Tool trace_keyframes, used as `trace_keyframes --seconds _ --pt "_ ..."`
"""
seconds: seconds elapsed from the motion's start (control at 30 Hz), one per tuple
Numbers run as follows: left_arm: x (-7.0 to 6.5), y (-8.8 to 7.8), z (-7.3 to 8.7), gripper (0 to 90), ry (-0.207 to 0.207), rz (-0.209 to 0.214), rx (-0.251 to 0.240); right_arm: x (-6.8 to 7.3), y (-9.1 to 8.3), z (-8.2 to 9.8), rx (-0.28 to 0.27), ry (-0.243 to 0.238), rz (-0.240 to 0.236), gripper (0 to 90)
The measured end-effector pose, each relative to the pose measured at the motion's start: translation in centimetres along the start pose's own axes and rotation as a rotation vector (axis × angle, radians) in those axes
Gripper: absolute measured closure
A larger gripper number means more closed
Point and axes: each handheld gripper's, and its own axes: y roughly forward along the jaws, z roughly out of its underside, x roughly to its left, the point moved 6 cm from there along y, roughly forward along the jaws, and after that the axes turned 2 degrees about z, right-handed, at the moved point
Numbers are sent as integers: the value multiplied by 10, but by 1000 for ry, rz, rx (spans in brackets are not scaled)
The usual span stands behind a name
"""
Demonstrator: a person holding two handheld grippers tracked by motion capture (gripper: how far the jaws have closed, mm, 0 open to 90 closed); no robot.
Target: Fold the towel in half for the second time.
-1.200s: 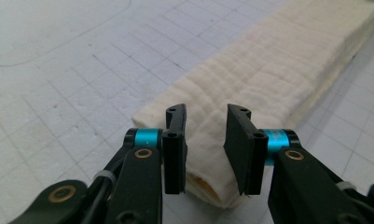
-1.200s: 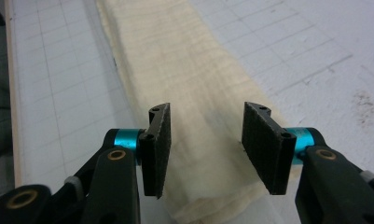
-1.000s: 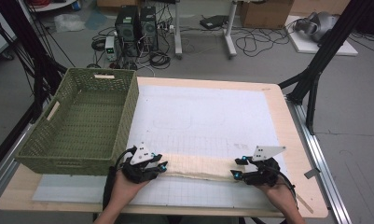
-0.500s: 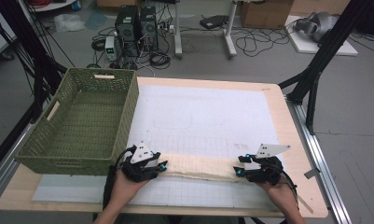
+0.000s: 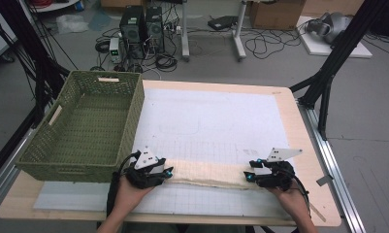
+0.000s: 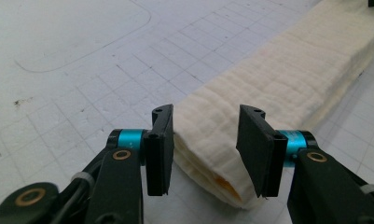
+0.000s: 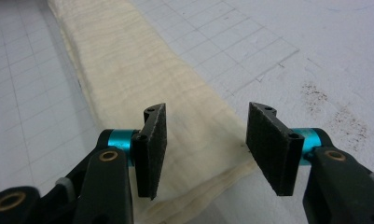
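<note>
A cream folded cloth [image 5: 209, 173], folded into a long narrow strip, lies across the lower middle of the high view on the white gridded mat [image 5: 216, 121], which covers the wooden table [image 5: 286, 97]. The left gripper [image 5: 167, 171] sits at the strip's left end, the right gripper [image 5: 248, 175] at its right end; each is held by a hand entering from the bottom edge.

Left gripper view: the jaws stand partly apart and have just been opening. The cloth's end [image 6: 212, 154] lies between them, layered, with an orange patch at the lower fold. The left pad sits just beside the cloth edge; the right pad stands clear of it. No grip.

Right gripper view: the jaws stand partly apart over the cloth's other end [image 7: 194, 140]. The fabric lies flat beneath and between the pads, neither of which presses on it. No grip.

A green woven basket [image 5: 61, 160] occupies the left of the high view, just beside the left gripper, well apart from the right one
</note>
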Motion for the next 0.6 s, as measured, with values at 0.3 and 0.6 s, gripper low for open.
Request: trace_keyframes --seconds 0.3,0.6 --pt "1 -1 -1 547 1 -11 -4 0 1 0 4 0 14 473" --pt "2 0 0 540 -5 -14 -4 0 2 2 27 1 24 468"
